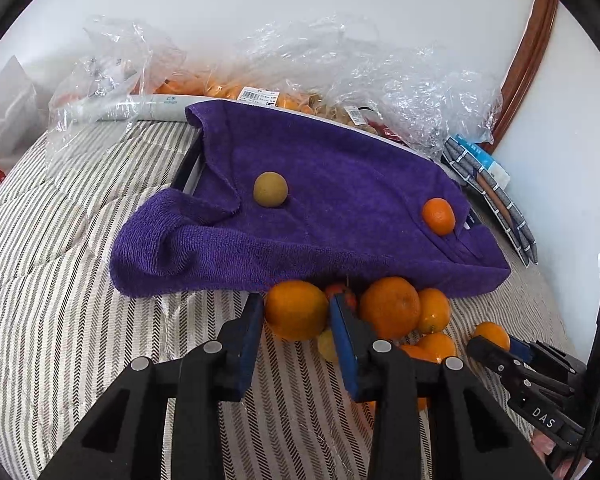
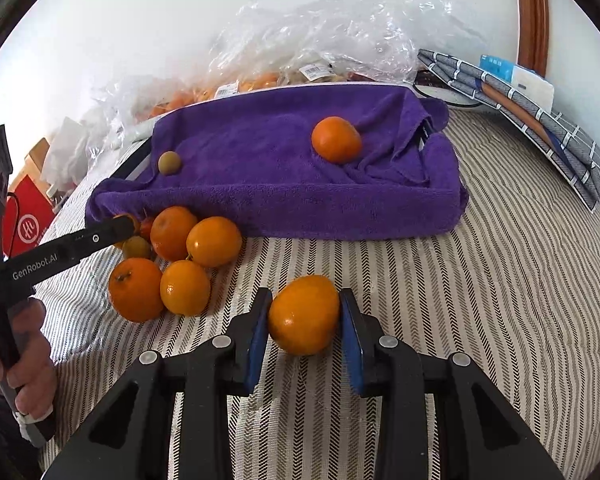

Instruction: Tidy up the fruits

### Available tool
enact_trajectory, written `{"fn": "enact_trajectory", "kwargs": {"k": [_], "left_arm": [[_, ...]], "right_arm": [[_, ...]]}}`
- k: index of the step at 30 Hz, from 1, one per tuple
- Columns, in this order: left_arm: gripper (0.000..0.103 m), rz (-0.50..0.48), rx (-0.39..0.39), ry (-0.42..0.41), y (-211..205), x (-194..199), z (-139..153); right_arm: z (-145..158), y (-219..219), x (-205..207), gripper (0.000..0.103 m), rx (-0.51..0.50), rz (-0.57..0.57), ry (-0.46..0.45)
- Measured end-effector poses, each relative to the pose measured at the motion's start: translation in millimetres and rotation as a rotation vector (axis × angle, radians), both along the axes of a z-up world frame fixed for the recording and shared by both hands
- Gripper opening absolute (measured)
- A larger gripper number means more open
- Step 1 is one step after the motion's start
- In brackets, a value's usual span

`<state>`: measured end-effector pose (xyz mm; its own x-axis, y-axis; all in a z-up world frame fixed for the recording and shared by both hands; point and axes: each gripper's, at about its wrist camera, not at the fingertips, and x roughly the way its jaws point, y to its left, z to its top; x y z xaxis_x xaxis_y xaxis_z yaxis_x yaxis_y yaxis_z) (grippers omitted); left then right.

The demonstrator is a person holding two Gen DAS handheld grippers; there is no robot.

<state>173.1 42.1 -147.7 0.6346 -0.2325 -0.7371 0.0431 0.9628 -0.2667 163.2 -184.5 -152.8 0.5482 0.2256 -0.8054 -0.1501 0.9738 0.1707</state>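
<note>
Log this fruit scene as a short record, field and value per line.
surface: striped bedding
towel: purple towel draped over a raised base
on towel: one orange, one greenish-brown fruit
loose pile: oranges below the towel's front edge
left gripper: fingers bracket an orange in the pile
right gripper: fingers bracket a lone orange

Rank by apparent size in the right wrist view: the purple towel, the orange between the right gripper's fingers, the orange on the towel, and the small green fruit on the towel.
1. Purple towel
2. Orange at the right gripper, though it is nearest the camera, so this may flatter it
3. Orange on the towel
4. Green fruit, clearly smallest
</note>
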Motion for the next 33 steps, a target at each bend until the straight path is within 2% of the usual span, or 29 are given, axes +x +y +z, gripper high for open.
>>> {"fn": "enact_trajectory", "kwargs": {"k": [4,8,13,18,24,33], "left_arm": [[0.032,0.010,0.020,-0.028,-3,-4,3],[0.033,0.003,0.022,-0.011,-3,-3,2],[0.033,0.005,0.015,-0.010,-2,-1,1],[0.032,0.007,0.023,-0.019,-3,-3,3],[0.032,0.031,-0.005,-0.109,4,-15,17],[0.032,0.062,-0.014,-0.173,9,-23,31]], "right_arm": [[3,-1,-3,0.034,0.002,-0.009,-0.018],[0,-3,-1,0.034,0.004,-0.010,0.008],[0,2,-1,0.034,-0.030,-0.004,0.006],[0,1,-2,0.033,-0.020,-0.009,0.005],[5,-6,-6,0.033,0.030,-0.013,-0.028],[11,-17,-13,0.033,0.119,-0.024,-0.074]]}}
